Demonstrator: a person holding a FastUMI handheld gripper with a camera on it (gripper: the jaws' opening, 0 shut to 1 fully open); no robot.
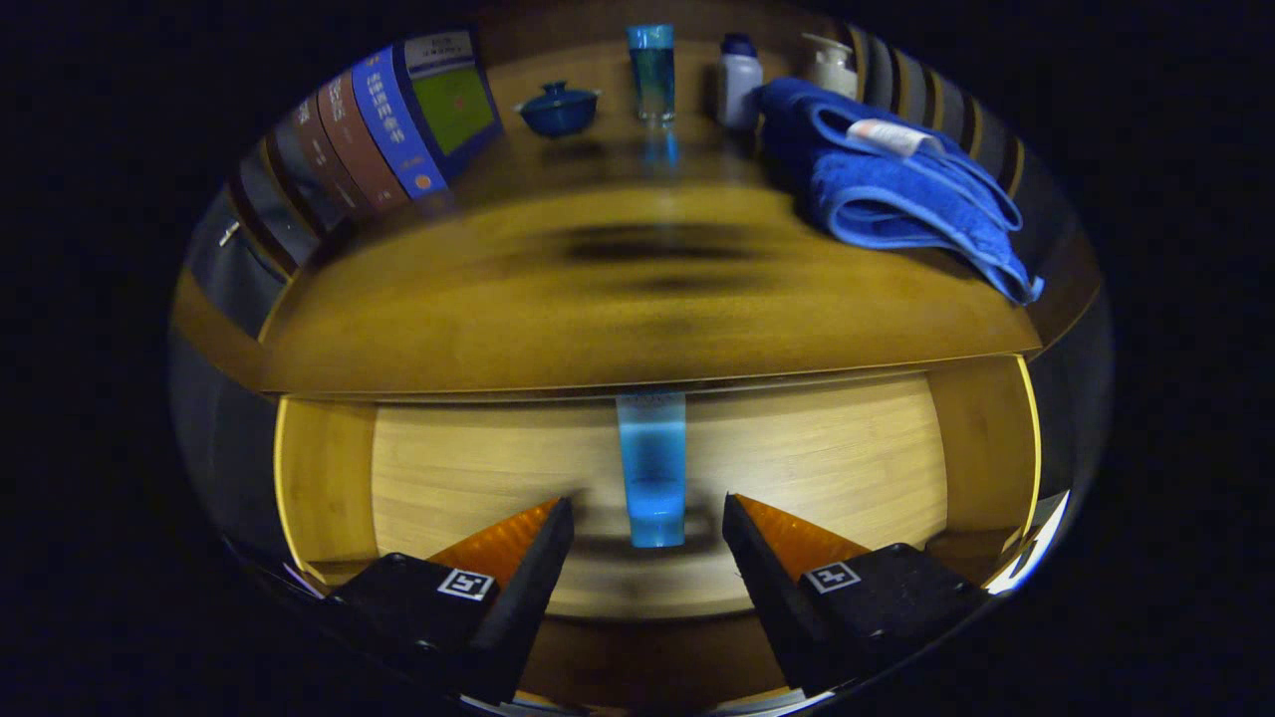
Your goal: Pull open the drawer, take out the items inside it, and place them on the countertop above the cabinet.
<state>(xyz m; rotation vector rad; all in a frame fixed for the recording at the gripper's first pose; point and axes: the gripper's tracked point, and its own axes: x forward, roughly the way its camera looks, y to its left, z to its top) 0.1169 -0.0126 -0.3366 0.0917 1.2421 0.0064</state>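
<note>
Drawer (319,468): blue cup (652,468), spread fingers (543,543)

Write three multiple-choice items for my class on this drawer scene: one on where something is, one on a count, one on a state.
1. Where does the blue cup in the drawer stand relative to the gripper?
A. Between the spread fingers and just ahead of them
B. On the folded towel
C. Beside the books

2. How many blue glasses or cups are in the scene, counting countertop and drawer together?
A. One
B. Two
C. Four

3. What state is the drawer in?
A. Shut
B. Pulled open
C. Removed from the cabinet

Answers:
1 A: the cup rises in the gap between the open fingers, untouched by them.
2 B: one glass on the countertop, one cup in the drawer.
3 B: the drawer's pale wooden floor lies exposed below the countertop edge.
</note>
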